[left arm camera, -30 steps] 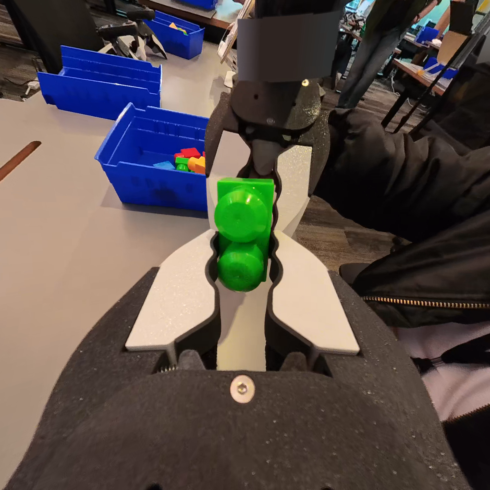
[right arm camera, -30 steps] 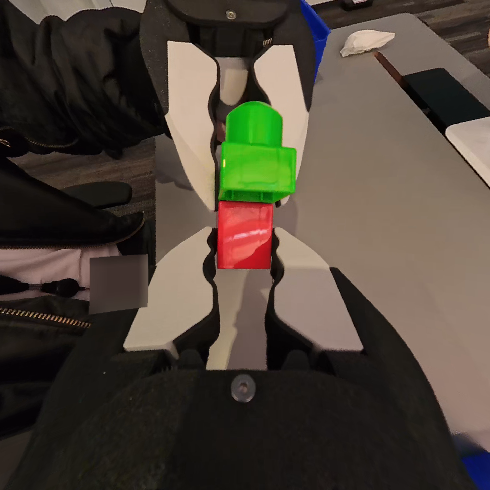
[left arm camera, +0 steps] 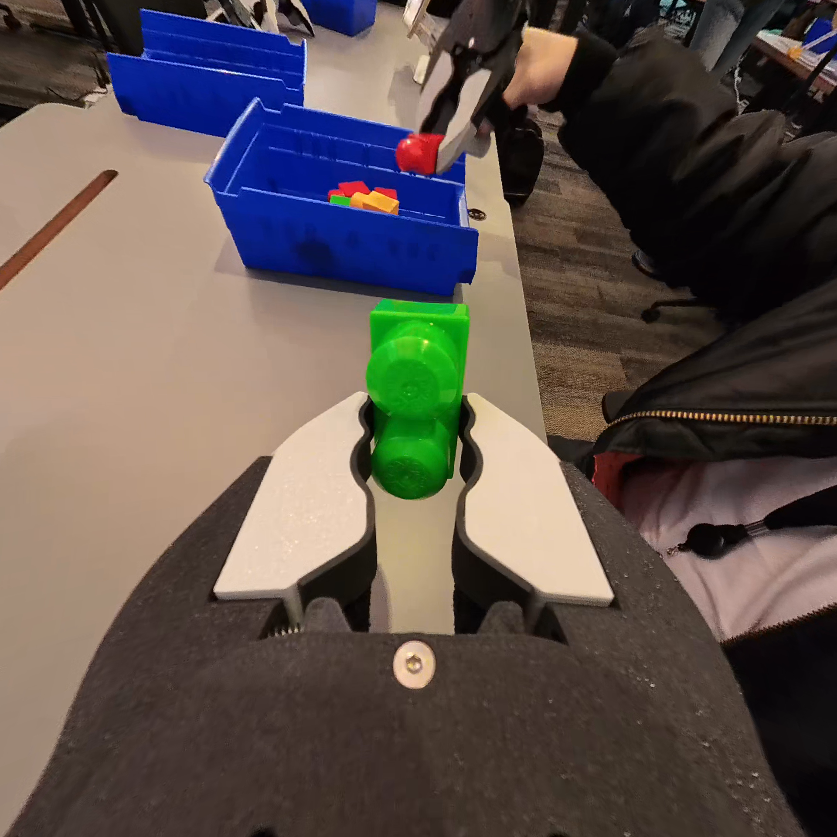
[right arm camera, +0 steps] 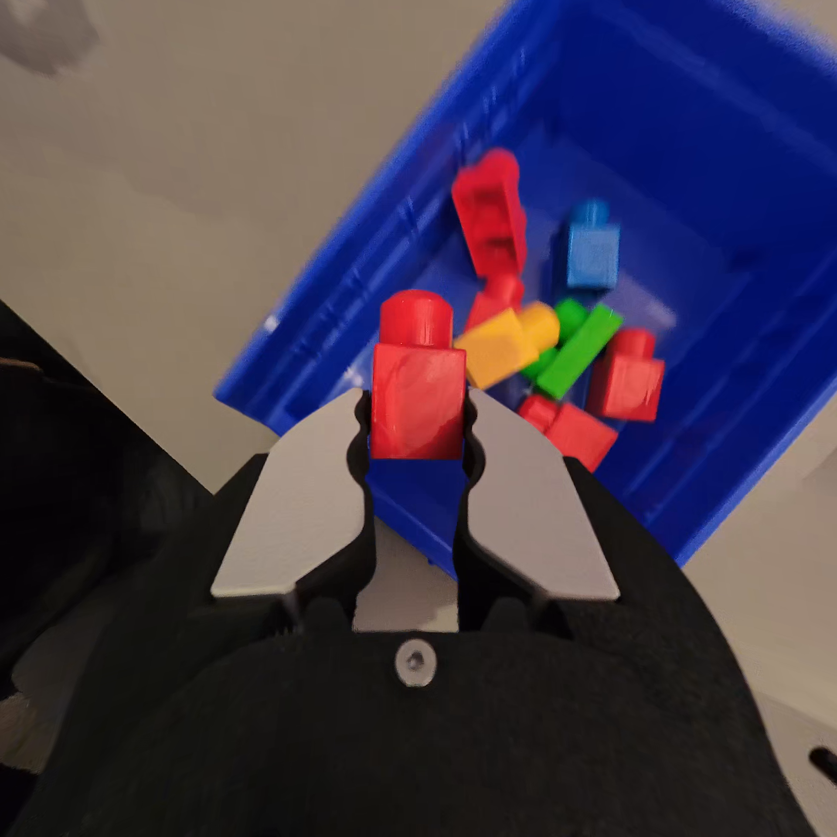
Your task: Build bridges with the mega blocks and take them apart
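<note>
- The left gripper [left arm camera: 416, 435] is clamped on a green two-stud block [left arm camera: 414, 394], studs facing the camera, held above the grey table [left arm camera: 136, 385] near its right edge.
- The right gripper [right arm camera: 417, 430] is clamped on a red one-stud block [right arm camera: 417, 398], stud pointing away, held over the blue bin [right arm camera: 747, 407].
- Only the right wrist view looks down into the bin: loose red blocks, a yellow block [right arm camera: 502, 348], a green block [right arm camera: 579, 348] and a light blue block [right arm camera: 592, 258] lie there, blurred.
- Only the left wrist view shows the bin's far right corner under the red block, a second blue bin [left arm camera: 204, 86] farther left, and a hand [left arm camera: 539, 68] gripping the right gripper.
</note>
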The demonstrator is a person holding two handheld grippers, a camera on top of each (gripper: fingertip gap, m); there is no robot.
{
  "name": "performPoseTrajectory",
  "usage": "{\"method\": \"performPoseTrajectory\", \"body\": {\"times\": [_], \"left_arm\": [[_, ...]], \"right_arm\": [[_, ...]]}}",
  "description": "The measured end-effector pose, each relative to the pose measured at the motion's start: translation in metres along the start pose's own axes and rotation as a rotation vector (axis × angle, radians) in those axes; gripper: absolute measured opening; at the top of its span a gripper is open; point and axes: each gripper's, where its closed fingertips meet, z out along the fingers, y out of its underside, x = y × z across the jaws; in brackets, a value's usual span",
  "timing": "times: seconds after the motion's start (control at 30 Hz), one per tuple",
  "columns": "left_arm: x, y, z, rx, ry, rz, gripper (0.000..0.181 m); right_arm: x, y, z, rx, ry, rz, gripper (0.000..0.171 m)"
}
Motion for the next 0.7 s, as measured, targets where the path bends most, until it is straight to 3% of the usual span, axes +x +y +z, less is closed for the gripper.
{"method": "performPoseTrajectory", "body": {"times": [0.2, 0.4, 0.5, 0.6, 0.7], "left_arm": [[-0.001, 0.002, 0.023, -0.015, 0.035, -0.022, 0.036], [0.005, 0.007, 0.034, -0.079, 0.029, 0.009, 0.036], [0.002, 0.008, 0.035, -0.130, -0.005, 0.049, 0.036], [-0.001, 0.009, 0.041, -0.187, -0.035, 0.092, 0.036], [0.003, 0.006, 0.053, -0.216, -0.013, 0.090, 0.036]], "right_arm": [[0.014, 0.045, 0.040, -0.144, 0.045, -0.022, 0.038], [0.012, 0.028, 0.034, -0.089, 0.044, -0.002, 0.045], [-0.012, -0.019, 0.013, 0.101, 0.010, -0.072, 0.047], [-0.087, -0.098, -0.010, 0.369, -0.108, -0.253, 0.057], [-0.165, -0.153, -0.008, 0.484, -0.183, -0.450, 0.066]]}}
